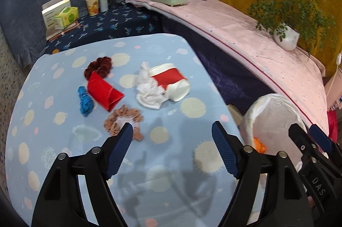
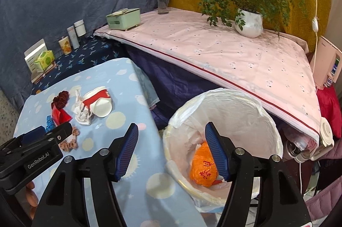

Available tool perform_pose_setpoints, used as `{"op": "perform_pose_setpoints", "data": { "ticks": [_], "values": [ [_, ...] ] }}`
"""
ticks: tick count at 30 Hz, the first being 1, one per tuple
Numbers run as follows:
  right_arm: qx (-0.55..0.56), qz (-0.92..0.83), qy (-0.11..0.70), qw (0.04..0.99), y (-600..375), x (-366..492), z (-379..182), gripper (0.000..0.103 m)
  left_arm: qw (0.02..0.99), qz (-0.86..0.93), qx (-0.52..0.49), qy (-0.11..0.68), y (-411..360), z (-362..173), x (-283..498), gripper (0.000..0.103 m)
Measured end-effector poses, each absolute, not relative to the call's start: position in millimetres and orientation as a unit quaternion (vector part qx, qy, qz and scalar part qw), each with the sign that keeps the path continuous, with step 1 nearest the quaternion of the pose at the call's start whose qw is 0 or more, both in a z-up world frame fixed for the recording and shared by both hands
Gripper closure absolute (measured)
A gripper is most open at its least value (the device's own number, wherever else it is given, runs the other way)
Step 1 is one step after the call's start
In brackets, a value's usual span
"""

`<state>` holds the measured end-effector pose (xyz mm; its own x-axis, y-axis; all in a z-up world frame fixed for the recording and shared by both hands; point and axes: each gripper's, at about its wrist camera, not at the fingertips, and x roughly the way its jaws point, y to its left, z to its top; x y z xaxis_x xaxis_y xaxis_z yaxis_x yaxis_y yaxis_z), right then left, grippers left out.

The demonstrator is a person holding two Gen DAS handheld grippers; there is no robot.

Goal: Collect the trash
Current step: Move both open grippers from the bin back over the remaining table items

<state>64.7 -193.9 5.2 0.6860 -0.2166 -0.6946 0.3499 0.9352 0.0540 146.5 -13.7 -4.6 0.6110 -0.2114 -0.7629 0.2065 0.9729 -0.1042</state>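
Left wrist view: the left gripper (image 1: 172, 132) and right gripper (image 2: 171, 134), ribbed blue pads spread wide, hold nothing above a dotted blue tablecloth (image 1: 192, 108) bearing two scrunchies, one crushed red-banded paper cup (image 1: 171, 81) and one crumpled tissue (image 1: 149, 91), beside one plastic-lined bin (image 2: 226, 117) holding one orange wrapper (image 2: 202, 167).

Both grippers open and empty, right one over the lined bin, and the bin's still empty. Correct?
Not quite: the bin is not empty. The right wrist view shows an orange bag lying in its liner. The rest holds: left gripper and right gripper are open and empty, the right one over the bin.
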Motion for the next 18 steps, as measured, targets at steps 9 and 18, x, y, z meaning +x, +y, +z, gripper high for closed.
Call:
{"op": "perform_pose_setpoints", "data": {
  "ticks": [9,18],
  "values": [
    [0.076,-0.124,0.371,0.917,-155.8,81.8,-0.4,0.036,0.889,-0.06,-0.029,0.453,38.9,-27.6,160.3,0.031],
    [0.078,-0.093,0.384,0.915,-125.6,104.2,-14.9,0.036,0.878,-0.031,-0.058,0.475,77.8,-51.2,180.0,0.031]
  ]
}}
